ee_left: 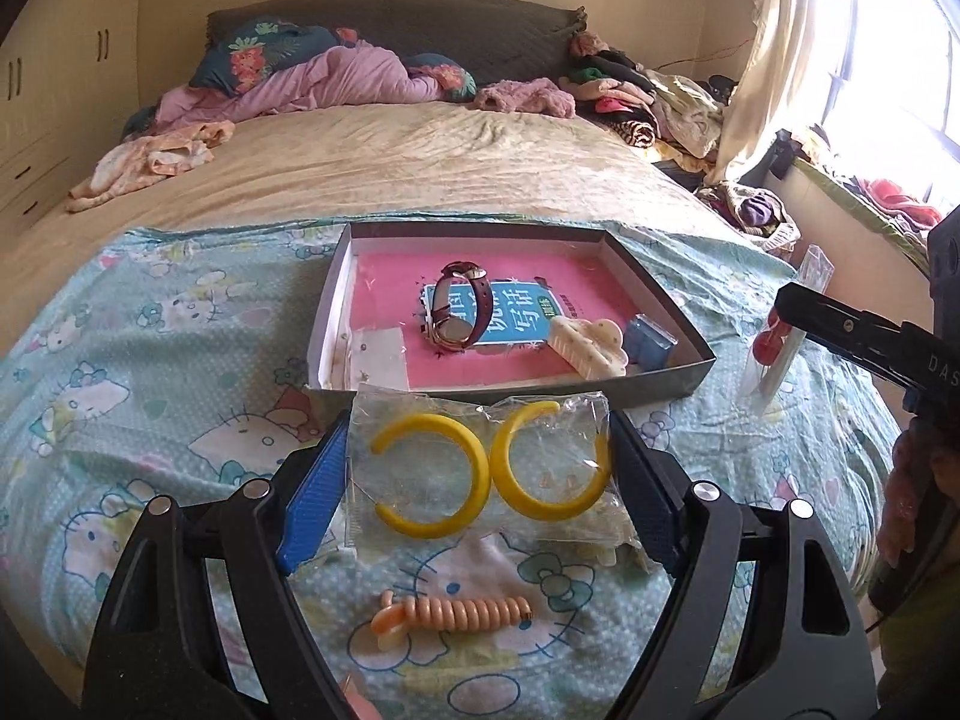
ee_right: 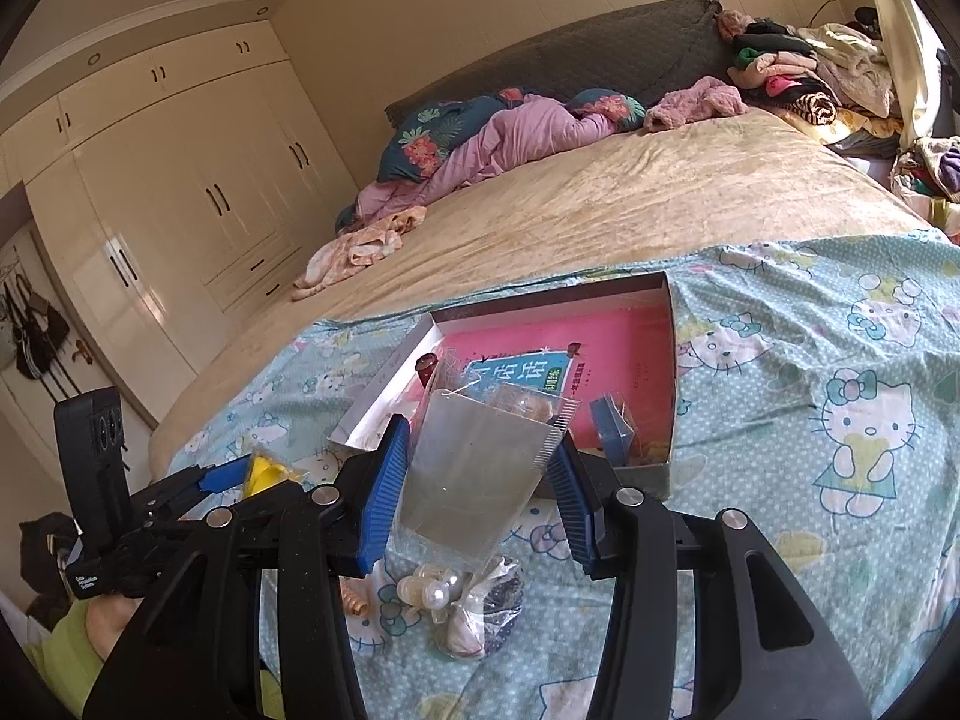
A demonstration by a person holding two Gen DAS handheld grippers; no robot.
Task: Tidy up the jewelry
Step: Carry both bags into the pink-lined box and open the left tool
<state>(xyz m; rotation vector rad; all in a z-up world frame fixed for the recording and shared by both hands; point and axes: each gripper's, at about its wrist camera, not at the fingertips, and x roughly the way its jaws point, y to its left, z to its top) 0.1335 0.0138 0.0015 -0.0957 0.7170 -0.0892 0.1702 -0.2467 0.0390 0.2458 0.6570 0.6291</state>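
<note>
My left gripper [ee_left: 480, 468] is shut on a clear packet of yellow hoop earrings [ee_left: 480, 468], held just in front of the grey box [ee_left: 660, 393]. The box holds a pink book, a brown-strap watch [ee_left: 459, 306], a cream hair claw [ee_left: 591, 345], a blue case [ee_left: 651, 342] and a small clear packet [ee_left: 375, 348]. My right gripper [ee_right: 480, 468] is shut on a clear plastic packet [ee_right: 474, 474], seen edge-on in the left wrist view [ee_left: 780, 336] with red beads. An orange spiral hair tie [ee_left: 450, 615] lies on the sheet under the left gripper.
A bag of pearl pieces [ee_right: 456, 600] lies on the Hello Kitty sheet [ee_right: 840, 420] under the right gripper. Crumpled clothes [ee_left: 150, 162] and pillows [ee_left: 258, 54] sit at the bed's far end. Wardrobes [ee_right: 180, 180] stand left, a window [ee_left: 888, 60] right.
</note>
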